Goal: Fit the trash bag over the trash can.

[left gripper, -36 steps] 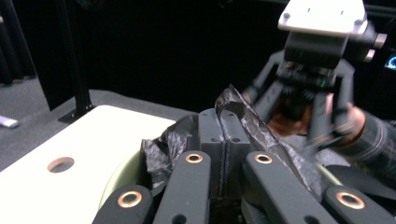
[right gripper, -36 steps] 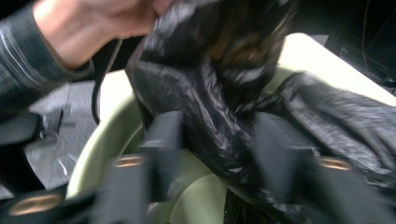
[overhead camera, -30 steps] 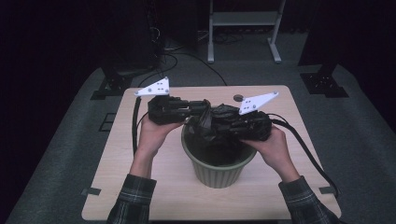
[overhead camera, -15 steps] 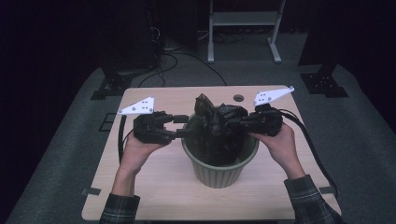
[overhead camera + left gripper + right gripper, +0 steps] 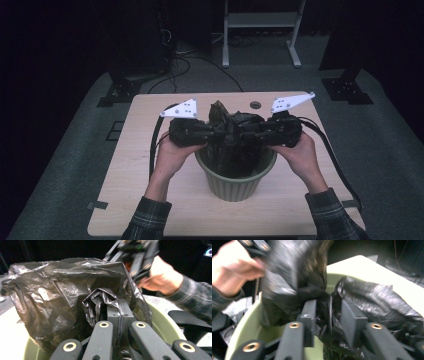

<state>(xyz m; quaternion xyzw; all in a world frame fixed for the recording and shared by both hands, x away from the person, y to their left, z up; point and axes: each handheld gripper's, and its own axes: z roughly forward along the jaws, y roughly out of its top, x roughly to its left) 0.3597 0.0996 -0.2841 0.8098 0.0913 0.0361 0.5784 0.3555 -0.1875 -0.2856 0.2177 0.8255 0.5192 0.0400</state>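
A: Item one, centre of the high view?
B: Green pot [image 5: 235, 182] on the wooden table [image 5: 130, 200], a crumpled black plastic bag [image 5: 232, 137] standing up out of it above the rim.

A: Left gripper?
B: Left gripper [image 5: 202, 134], left of centre, at the bag's left side. In the left gripper view its jaws have just been closing and now sit pressed together on a bunched fold of the bag [image 5: 100, 300], plastic pinched between them.

A: Right gripper?
B: Right gripper [image 5: 260, 134], right of centre, against the bag's other side. Its jaws have just been opening; in the right gripper view they stand apart with bag plastic [image 5: 324, 312] between them, and blur hides whether the pads press on it.

A: Obstructions?
B: The bag covers the pot's mouth; both hands and grippers crowd over the rim.

A: Surroundings?
B: Round hole [image 5: 255, 105] in the tabletop, upper centre. Grey shelf frame [image 5: 262, 22] at the top of the frame, loose cables [image 5: 192, 62] on the carpet before it, black stand feet upper left [image 5: 120, 90] and upper right [image 5: 347, 87].
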